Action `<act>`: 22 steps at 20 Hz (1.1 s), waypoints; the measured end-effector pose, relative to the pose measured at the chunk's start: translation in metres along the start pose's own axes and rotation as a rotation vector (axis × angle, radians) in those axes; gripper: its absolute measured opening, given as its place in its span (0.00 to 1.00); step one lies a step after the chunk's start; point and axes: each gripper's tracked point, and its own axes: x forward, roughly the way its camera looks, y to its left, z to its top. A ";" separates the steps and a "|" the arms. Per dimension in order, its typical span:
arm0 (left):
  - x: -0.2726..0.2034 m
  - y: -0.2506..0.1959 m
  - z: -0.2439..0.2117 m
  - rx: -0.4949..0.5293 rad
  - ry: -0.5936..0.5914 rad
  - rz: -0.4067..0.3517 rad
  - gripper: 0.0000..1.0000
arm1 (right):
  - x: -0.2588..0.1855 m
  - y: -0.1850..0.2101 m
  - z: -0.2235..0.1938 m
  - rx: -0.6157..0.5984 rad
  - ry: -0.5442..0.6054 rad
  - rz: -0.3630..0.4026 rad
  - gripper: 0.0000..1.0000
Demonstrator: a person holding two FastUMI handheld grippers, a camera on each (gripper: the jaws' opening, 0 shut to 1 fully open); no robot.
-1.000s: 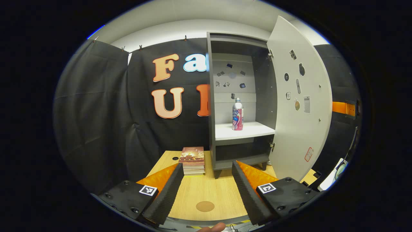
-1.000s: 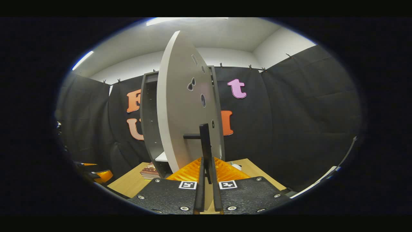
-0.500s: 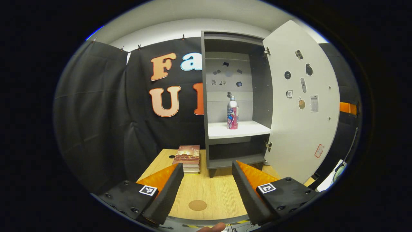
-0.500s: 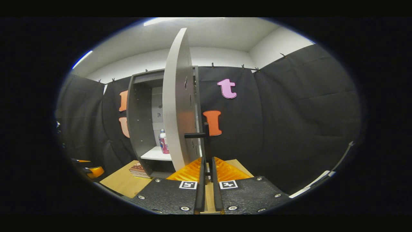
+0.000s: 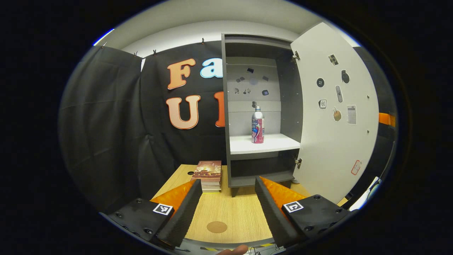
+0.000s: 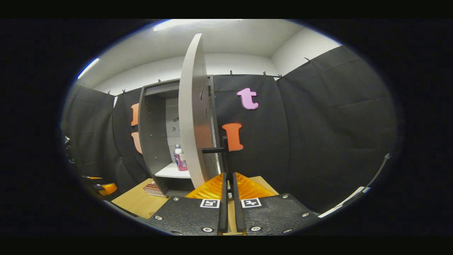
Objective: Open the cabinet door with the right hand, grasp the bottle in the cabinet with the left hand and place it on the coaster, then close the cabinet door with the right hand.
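The grey cabinet point(image 5: 226, 106) stands at the table's far side with its white door point(image 5: 332, 117) swung wide to the right. A silver bottle with a pink label point(image 5: 258, 125) stands upright on the white shelf point(image 5: 262, 144). My left gripper point(image 5: 228, 184) hangs open over the near table, well short of the bottle. The round brown coaster point(image 5: 217, 227) lies on the wood between its fingers. In the right gripper view the door point(image 6: 193, 113) shows edge-on, and my right gripper point(image 6: 228, 177) is shut on its black handle point(image 6: 225, 156). The bottle point(image 6: 180, 158) shows past the door.
A stack of books point(image 5: 208, 171) lies on the wooden table point(image 5: 233, 212) just left of the cabinet's foot. The cabinet has a lower dark compartment point(image 5: 262, 168). A fingertip point(image 5: 233, 250) shows at the bottom edge of the left gripper view.
The door has swung further open, pulled by my right gripper on the handle, and the bottle has come into the right gripper view. The left gripper has drifted slightly.
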 end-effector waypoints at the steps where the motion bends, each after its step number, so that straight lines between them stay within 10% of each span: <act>1: 0.006 -0.002 0.002 0.000 -0.005 -0.004 0.98 | -0.002 0.001 0.004 0.004 -0.017 0.000 0.07; 6: 0.061 -0.028 0.028 0.008 -0.067 -0.052 0.98 | 0.003 0.011 0.020 0.006 -0.111 0.013 0.00; 22: 0.314 -0.140 0.094 0.019 -0.205 -0.206 0.98 | 0.013 0.041 0.002 -0.043 -0.048 0.049 0.35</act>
